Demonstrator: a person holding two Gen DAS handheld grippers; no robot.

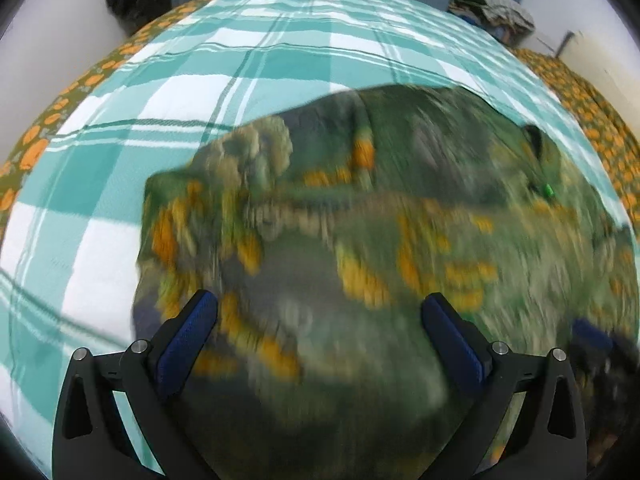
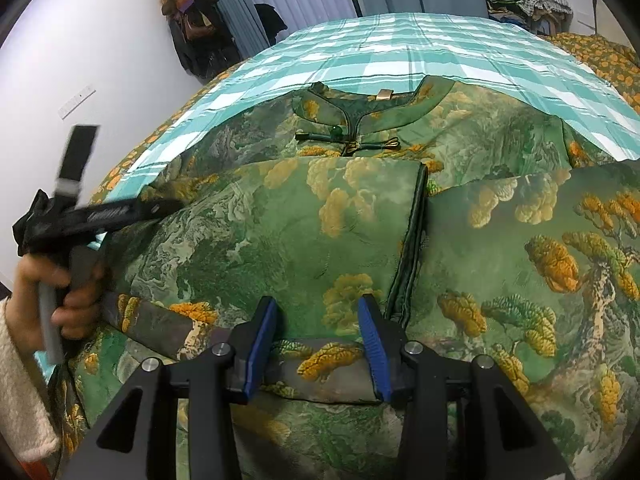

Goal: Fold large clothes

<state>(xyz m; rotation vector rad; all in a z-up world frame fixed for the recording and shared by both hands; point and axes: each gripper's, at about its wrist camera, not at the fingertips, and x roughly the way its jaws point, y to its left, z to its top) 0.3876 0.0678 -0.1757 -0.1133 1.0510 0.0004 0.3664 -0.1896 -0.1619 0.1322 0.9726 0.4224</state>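
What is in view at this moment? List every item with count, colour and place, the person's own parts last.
garment: one, green with orange-yellow tree print, spread on the bed, both sides folded in over its front, collar at the far end
collar clasp: one, dark green cord with a bead, at the neckline
checked sheet: one, teal and white, under the garment
floral cover: one, olive with orange, at the bed edges
clothes pile: one, mixed colours, far right corner
hanging bags and coats: several, dark and brown, on the left wall
left gripper: black with blue pads, open above the garment
right gripper: black with blue pads, open over a folded edge
left hand: one, cream sleeve, holding the left gripper's handle
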